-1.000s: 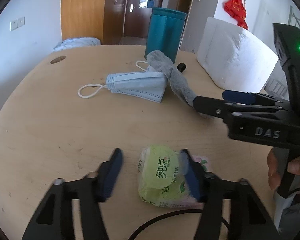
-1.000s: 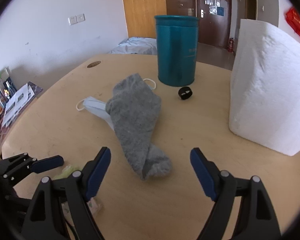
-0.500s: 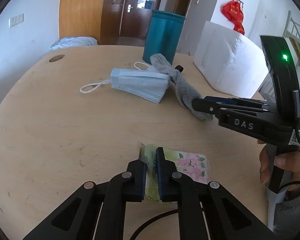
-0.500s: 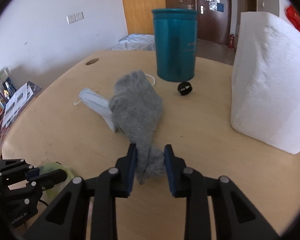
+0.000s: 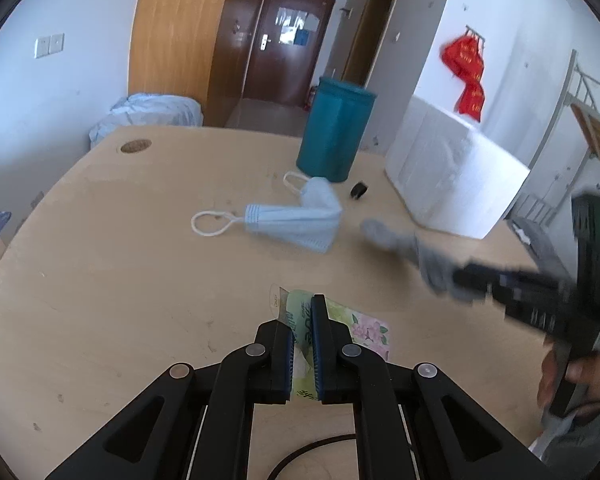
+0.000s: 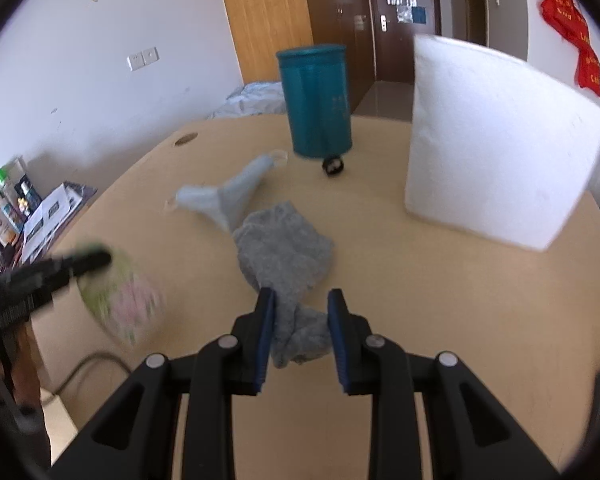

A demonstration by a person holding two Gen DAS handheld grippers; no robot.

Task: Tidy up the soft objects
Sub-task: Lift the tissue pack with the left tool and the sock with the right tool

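A plain room with brown doors behind, and a pale wooden tabletop [image 5: 100, 280] carrying a teal bin [image 5: 334, 132] and a white foam block [image 5: 456, 184] toward its far edge. The tissue pack [image 5: 300, 320] near the near edge is light, squashy, its plastic wrap likely slippery; pinching it across the middle suits it. The left gripper [image 5: 301, 320] has its jaws nearly together, clamped on the pack's thin edge. The sock [image 6: 284, 256], mid-table, is limp and will dangle and drag; the bunched end is the place to take it, and the right gripper [image 6: 301, 312] is closed partway on that bunch. The mask [image 5: 296, 224] lies loose toward the bin
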